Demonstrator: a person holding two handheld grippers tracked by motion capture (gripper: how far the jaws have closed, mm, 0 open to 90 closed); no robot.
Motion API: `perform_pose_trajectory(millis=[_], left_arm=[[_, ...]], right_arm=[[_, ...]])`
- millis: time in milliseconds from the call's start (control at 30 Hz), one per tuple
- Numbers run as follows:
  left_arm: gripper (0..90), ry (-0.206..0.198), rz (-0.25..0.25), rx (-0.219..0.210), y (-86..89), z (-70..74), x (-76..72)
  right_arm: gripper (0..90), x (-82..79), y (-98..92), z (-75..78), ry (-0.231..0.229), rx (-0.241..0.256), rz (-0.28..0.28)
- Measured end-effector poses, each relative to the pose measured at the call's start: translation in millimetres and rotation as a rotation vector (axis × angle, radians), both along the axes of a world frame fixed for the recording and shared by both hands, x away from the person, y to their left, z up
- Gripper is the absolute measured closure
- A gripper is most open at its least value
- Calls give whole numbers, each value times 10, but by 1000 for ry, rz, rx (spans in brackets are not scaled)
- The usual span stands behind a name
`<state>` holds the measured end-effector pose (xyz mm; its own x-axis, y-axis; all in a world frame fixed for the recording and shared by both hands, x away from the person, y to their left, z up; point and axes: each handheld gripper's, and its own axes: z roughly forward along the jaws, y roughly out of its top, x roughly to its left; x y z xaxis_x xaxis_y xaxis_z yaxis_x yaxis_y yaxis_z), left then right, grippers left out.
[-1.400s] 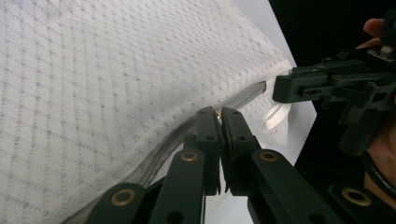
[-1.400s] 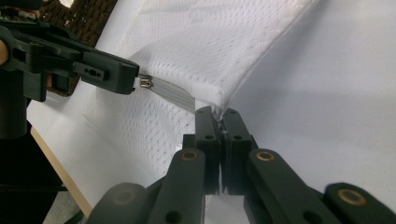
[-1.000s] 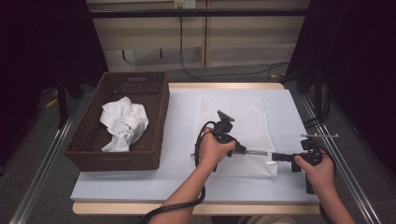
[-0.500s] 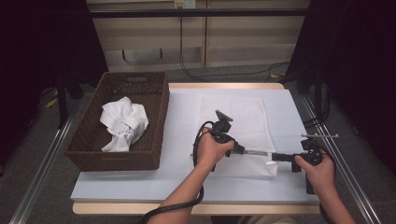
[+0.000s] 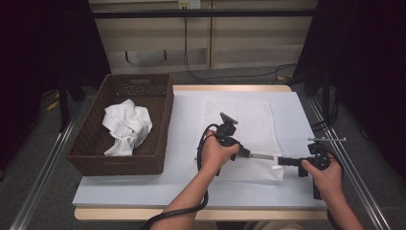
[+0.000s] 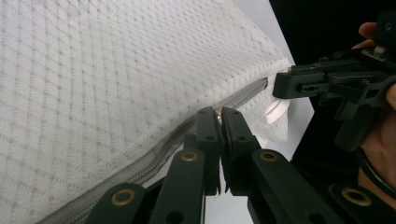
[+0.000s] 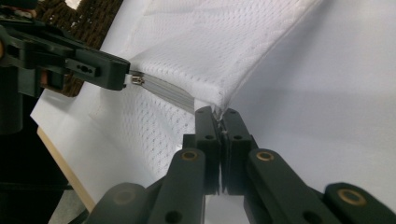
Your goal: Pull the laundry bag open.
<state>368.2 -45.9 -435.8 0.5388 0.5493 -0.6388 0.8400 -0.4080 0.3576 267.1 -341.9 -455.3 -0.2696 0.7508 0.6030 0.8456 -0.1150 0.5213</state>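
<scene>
Left claw [image 5: 249,152]: jaws clenched on the zipper pull [image 6: 217,111] of the white mesh bag [image 5: 239,127]. Pull pinched right at the jaw tips in the left gripper view; grey zipper [image 6: 154,150] running away from the tips along the bag's edge, toward the right claw [image 6: 287,85] seen farther off.

Right claw [image 5: 282,161]: jaws clenched on the bag's corner [image 7: 219,103], at the zipper's end. Corner fabric nipped between the tips in the right gripper view, with the mesh rising away above them. Small white tab [image 6: 276,110] hanging at that corner, just beside the right claw's tips.

Bag position: flat on the white worktop [image 5: 186,191], spread beyond both claws, with its near edge stretched between them. Zipper edge lifted slightly off the worktop between the two grips.

Left hand [image 5: 218,153] wrapped around the left gripper body; right hand [image 5: 325,173] around the right, near the worktop's right edge.

Brown wicker basket [image 5: 88,153]: well apart from the left claw, on its far-left side, holding a crumpled white cloth [image 5: 127,125].
</scene>
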Motion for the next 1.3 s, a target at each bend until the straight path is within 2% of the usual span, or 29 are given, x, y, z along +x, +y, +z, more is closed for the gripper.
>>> perform_pose_trajectory(millis=[33, 67, 100, 133, 167, 233, 300, 400, 433, 767, 867, 967, 1033, 1133, 1167, 1300], left_arm=[[869, 0, 0, 0, 0, 0, 0], [869, 5, 21, -6, 12, -1, 1], [869, 10, 11, -22, 35, -8, 15], [869, 24, 21, -42, 57, -4, 11], [869, 24, 8, -45, 64, 3, 12], [869, 9, 11, -24, 66, 15, 13], [868, 15, 16, -28, 64, 24, 15], [868, 19, 27, -31, 59, 32, 9], [868, 19, 13, -35, 60, 31, 10], [869, 23, 14, -39, 44, 23, 3], [869, 18, 10, -18, 45, 27, 6], [869, 33, 14, -35, 48, 22, 6], [869, 24, 5, -27, 57, 22, 11], [869, 32, 12, -38, 56, 25, 7], [868, 7, 8, -10, 61, 29, 10], [869, 17, 3, -19, 68, 22, 14]], right_arm=[[877, 0, 0, 0, 0, 0, 0], [877, -4, -10, 6, -5, -22, -14], [877, -5, -22, 7, -4, -26, -17], [877, -10, -49, 2, -3, 19, -15], [877, -13, -47, 9, -3, 19, -12], [877, -13, -14, 27, -13, -13, -7], [876, -7, 1, 29, -14, -17, -8], [877, -9, -15, 22, -7, -2, -7], [876, -10, -20, 18, -7, 1, -9], [876, -4, -36, -1, -4, -3, -10], [876, -4, -38, -5, -1, -3, -10], [877, -6, -36, -2, 3, -3, -7], [876, -5, -35, -2, -1, -5, -7], [877, -2, -33, -3, -1, -6, -5], [876, -1, -31, -3, -1, -8, -7], [877, -3, -38, -6, 1, -6, -6]])
